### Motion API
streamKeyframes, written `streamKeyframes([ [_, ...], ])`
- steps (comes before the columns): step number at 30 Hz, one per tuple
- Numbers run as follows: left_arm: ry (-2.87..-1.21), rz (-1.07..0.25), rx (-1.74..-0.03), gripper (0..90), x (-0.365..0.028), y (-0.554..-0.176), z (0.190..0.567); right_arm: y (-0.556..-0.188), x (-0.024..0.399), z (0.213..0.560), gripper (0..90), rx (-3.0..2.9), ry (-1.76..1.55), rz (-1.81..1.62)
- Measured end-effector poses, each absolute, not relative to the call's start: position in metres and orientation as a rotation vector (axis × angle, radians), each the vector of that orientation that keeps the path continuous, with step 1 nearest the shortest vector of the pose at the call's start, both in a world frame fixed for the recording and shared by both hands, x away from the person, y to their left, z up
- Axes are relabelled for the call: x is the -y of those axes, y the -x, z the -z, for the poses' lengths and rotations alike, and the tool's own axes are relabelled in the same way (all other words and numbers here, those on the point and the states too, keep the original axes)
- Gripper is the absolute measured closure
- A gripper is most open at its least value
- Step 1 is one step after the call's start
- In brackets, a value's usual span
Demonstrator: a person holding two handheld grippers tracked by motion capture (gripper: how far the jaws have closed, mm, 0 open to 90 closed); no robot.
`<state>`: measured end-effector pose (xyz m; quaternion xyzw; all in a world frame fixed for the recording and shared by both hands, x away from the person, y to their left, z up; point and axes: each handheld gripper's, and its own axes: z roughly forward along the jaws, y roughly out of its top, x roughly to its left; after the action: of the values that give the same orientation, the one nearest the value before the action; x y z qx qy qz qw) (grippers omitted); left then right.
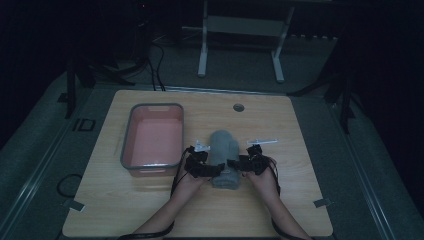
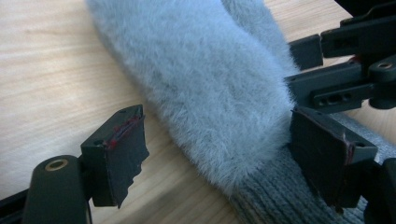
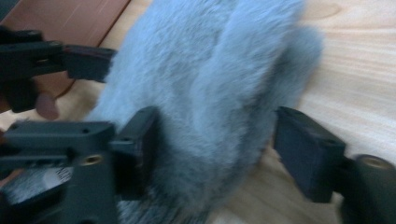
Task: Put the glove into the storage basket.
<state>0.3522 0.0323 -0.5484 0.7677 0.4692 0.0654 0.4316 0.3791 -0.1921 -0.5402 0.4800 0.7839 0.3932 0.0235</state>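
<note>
At the near edge of the wooden table (image 1: 280, 210), the person's two hands bring both grippers in on a grey fluffy mitten (image 1: 224, 152) that lies flat just right of a pink tub (image 1: 152, 137). The left gripper (image 2: 215, 154) straddles the mitten where the fur meets the knitted cuff (image 2: 275, 196), its jaws partly open with one pad at the fabric and the other clear over bare wood. The right gripper (image 3: 215, 149) stands likewise part open around the furry body (the picture is blurred, so I cannot tell whether its pads press yet). The step in hand looks like taking hold from both sides; next, each pair of jaws needs to pinch firmly before any lift toward the tub.
</note>
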Motion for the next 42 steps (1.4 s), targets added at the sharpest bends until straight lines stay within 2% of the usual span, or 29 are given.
streamKeyframes([
  [6,-1.9,-0.033,-1.158,19.4,-0.035,-0.362,0.559,-0.38,0.194,0.547,34.0,-2.439,-1.551,-1.195],
  [10,-1.886,0.021,-1.128,21.6,-0.036,-0.367,0.563,-0.382,0.194,0.549,38.4,-2.46,-1.538,-1.225],
  [20,-1.89,0.108,-1.061,54.6,-0.031,-0.378,0.568,-0.384,0.192,0.551,61.6,-2.507,-1.52,-1.239],
  [22,-1.894,0.102,-1.052,60.7,-0.03,-0.378,0.567,-0.385,0.192,0.551,63.5,-2.509,-1.519,-1.247],
  [23,-1.905,0.072,-1.037,60.7,-0.029,-0.376,0.566,-0.384,0.192,0.551,66.2,-2.508,-1.52,-1.258],
  [24,-1.909,0.064,-1.035,66.0,-0.028,-0.376,0.565,-0.383,0.191,0.551,69.9,-2.494,-1.515,-1.263],
  [26,-1.905,0.067,-1.027,70.5,-0.028,-0.376,0.564,-0.381,0.19,0.55,73.6,-2.483,-1.509,-1.261],
  [35,-1.91,0.083,-0.987,75.6,-0.029,-0.376,0.549,-0.377,0.191,0.538,77.9,-2.464,-1.487,-1.303],
  [42,-1.899,0.064,-0.929,75.7,-0.035,-0.375,0.518,-0.373,0.192,0.51,78.4,-2.434,-1.451,-1.373],
])
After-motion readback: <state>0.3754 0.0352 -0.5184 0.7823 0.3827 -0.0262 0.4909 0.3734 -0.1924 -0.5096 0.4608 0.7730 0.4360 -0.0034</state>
